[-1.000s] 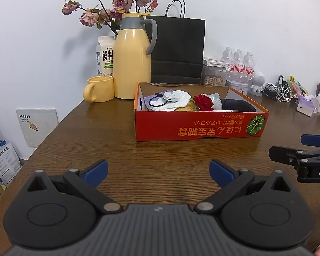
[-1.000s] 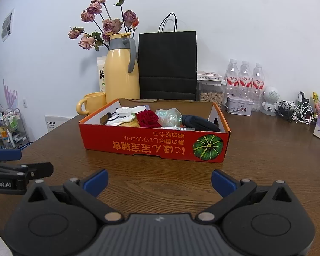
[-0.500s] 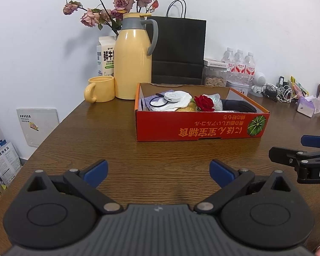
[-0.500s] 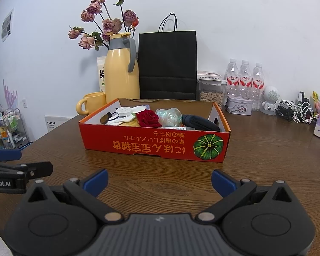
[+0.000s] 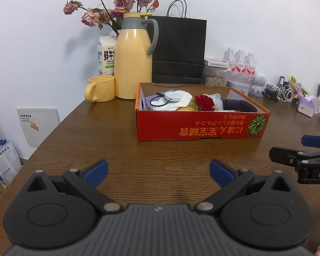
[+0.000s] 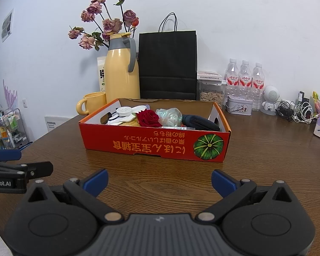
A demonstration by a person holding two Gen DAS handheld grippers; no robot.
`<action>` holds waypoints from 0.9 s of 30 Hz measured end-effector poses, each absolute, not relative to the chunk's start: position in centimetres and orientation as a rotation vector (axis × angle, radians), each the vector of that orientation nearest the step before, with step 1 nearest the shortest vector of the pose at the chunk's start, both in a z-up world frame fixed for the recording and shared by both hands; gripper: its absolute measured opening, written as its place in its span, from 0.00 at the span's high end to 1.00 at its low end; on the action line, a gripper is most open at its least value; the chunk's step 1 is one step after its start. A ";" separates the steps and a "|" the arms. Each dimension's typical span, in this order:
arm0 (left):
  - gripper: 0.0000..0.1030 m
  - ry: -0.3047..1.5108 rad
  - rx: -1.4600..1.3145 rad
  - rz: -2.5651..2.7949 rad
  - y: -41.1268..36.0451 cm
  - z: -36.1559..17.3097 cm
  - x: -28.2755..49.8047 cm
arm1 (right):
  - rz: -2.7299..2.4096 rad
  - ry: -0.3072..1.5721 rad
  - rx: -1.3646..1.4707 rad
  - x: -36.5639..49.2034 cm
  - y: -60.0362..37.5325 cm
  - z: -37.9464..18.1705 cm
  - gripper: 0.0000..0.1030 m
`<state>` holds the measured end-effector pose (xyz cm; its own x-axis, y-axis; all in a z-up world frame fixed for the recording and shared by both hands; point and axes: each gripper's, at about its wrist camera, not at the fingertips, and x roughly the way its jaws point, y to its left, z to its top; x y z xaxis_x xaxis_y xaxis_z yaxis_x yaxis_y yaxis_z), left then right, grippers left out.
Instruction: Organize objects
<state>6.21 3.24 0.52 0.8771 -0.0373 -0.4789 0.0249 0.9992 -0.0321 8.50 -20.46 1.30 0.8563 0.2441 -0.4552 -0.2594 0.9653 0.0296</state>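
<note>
An orange cardboard box (image 5: pixel 200 127) (image 6: pixel 153 146) sits on the wooden table (image 5: pixel 138 155), holding a red rose (image 5: pixel 204 102) (image 6: pixel 149 117), a white round device with a black cord (image 5: pixel 172 96) (image 6: pixel 123 111), white cloth, a crumpled clear wrap (image 6: pixel 169 116) and a dark pouch (image 5: pixel 239 105) (image 6: pixel 199 122). My left gripper (image 5: pixel 157 170) hovers open over bare table, short of the box. My right gripper (image 6: pixel 159 180) is open too, nothing between its fingers. Each gripper shows at the other view's edge.
Behind the box stand a yellow thermos jug (image 5: pixel 133 57), a yellow mug (image 5: pixel 100 88), a milk carton (image 5: pixel 105 56), dried roses and a black paper bag (image 5: pixel 179 51). Water bottles (image 6: pixel 244 79), a seed jar, a tin, a small white speaker and tangled cables (image 6: pixel 294 111) line the right.
</note>
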 end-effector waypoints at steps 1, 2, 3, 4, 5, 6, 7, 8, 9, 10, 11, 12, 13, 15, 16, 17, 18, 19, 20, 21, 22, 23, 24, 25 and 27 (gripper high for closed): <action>0.00 0.500 -0.025 -0.032 3.2 0.5 6.2 | 0.265 0.474 -0.033 8.4 -20.5 1.3 0.00; 0.00 0.500 -0.025 -0.031 3.2 0.5 6.2 | 0.265 0.474 -0.033 8.5 -20.5 1.3 0.00; 0.00 0.500 -0.025 -0.031 3.3 0.5 6.2 | 0.265 0.474 -0.033 8.5 -20.5 1.3 0.00; 0.00 0.500 -0.025 -0.032 3.3 0.5 6.2 | 0.265 0.474 -0.033 8.5 -20.5 1.3 0.00; 0.00 0.500 -0.025 -0.032 3.3 0.5 6.2 | 0.265 0.474 -0.034 8.4 -20.5 1.3 0.00; 0.00 0.500 -0.025 -0.032 3.3 0.5 6.2 | 0.265 0.474 -0.033 8.5 -20.5 1.3 0.00; 0.00 0.501 -0.025 -0.032 3.3 0.5 6.2 | 0.265 0.474 -0.033 8.4 -20.5 1.3 0.00; 0.00 0.500 -0.025 -0.033 3.3 0.5 6.2 | 0.265 0.474 -0.033 8.4 -20.5 1.3 0.00; 0.00 0.500 -0.025 -0.033 3.3 0.5 6.1 | 0.265 0.474 -0.033 8.4 -20.5 1.3 0.00; 0.00 0.499 -0.025 -0.033 3.3 0.5 6.1 | 0.265 0.474 -0.033 8.5 -20.5 1.3 0.00; 0.00 0.499 -0.025 -0.032 3.2 0.5 6.2 | 0.265 0.474 -0.033 8.4 -20.5 1.3 0.00; 0.00 0.500 -0.025 -0.032 3.3 0.5 6.2 | 0.265 0.474 -0.033 8.5 -20.5 1.3 0.00; 0.00 0.500 -0.026 -0.032 3.3 0.5 6.1 | 0.265 0.474 -0.033 8.5 -20.5 1.3 0.00; 0.00 0.499 -0.025 -0.032 3.2 0.5 6.1 | 0.265 0.474 -0.033 8.5 -20.5 1.3 0.00; 0.00 0.499 -0.025 -0.032 3.3 0.5 6.1 | 0.264 0.474 -0.033 8.5 -20.5 1.3 0.00; 0.00 0.498 -0.024 -0.030 3.3 0.5 6.2 | 0.264 0.474 -0.033 8.5 -20.5 1.3 0.00; 0.00 0.498 -0.025 -0.028 3.3 0.5 6.2 | 0.264 0.474 -0.033 8.5 -20.5 1.3 0.00; 0.00 0.497 -0.024 -0.027 3.3 0.5 6.2 | 0.264 0.474 -0.032 8.5 -20.5 1.3 0.00; 0.00 0.495 -0.024 -0.028 3.3 0.6 6.2 | 0.264 0.474 -0.033 8.5 -20.5 1.3 0.00; 0.00 0.493 -0.024 -0.030 3.3 0.6 6.1 | 0.264 0.474 -0.033 8.4 -20.5 1.2 0.00; 0.00 0.492 -0.026 -0.032 3.3 0.6 6.1 | 0.264 0.474 -0.033 8.5 -20.5 1.3 0.00; 0.00 0.491 -0.028 -0.035 3.3 0.6 6.1 | 0.264 0.474 -0.033 8.4 -20.5 1.2 0.00; 0.00 0.490 -0.030 -0.038 3.3 0.6 6.1 | 0.264 0.474 -0.032 8.4 -20.5 1.2 0.00; 0.00 0.487 -0.031 -0.038 3.3 0.6 6.1 | 0.264 0.474 -0.032 8.5 -20.5 1.3 0.00; 0.00 0.483 -0.029 -0.035 3.2 0.7 6.0 | 0.264 0.474 -0.033 8.5 -20.5 1.3 0.00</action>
